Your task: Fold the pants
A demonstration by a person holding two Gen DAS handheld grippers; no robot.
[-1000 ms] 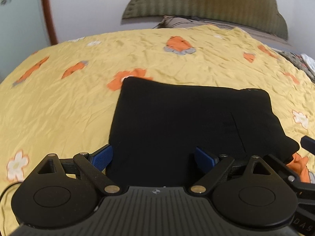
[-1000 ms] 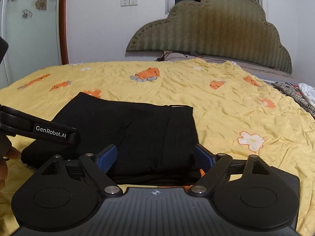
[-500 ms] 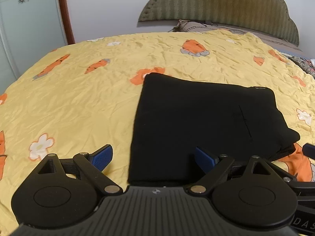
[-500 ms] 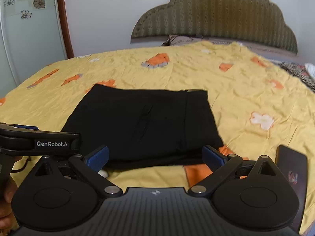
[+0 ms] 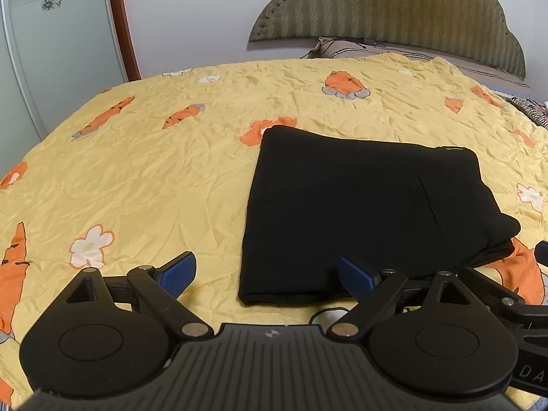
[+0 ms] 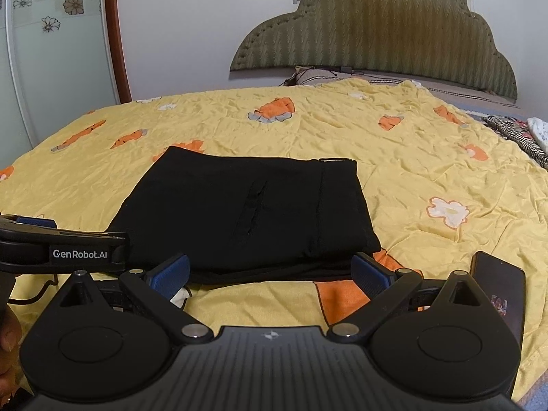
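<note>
Black pants lie folded on the yellow bedspread. Your left gripper and right gripper both gape wide, empty; phone, probably, lies nearby.

Yellow bedspread, black pants, lots of orange

The pants are plain black, no pattern. The bedspread is yellow with orange carrots and white flowers outlined in orange. Headboard is olive green with a zigzag weave, wall white. Gripper pads are blue on black frames, and the phone is black.
</note>
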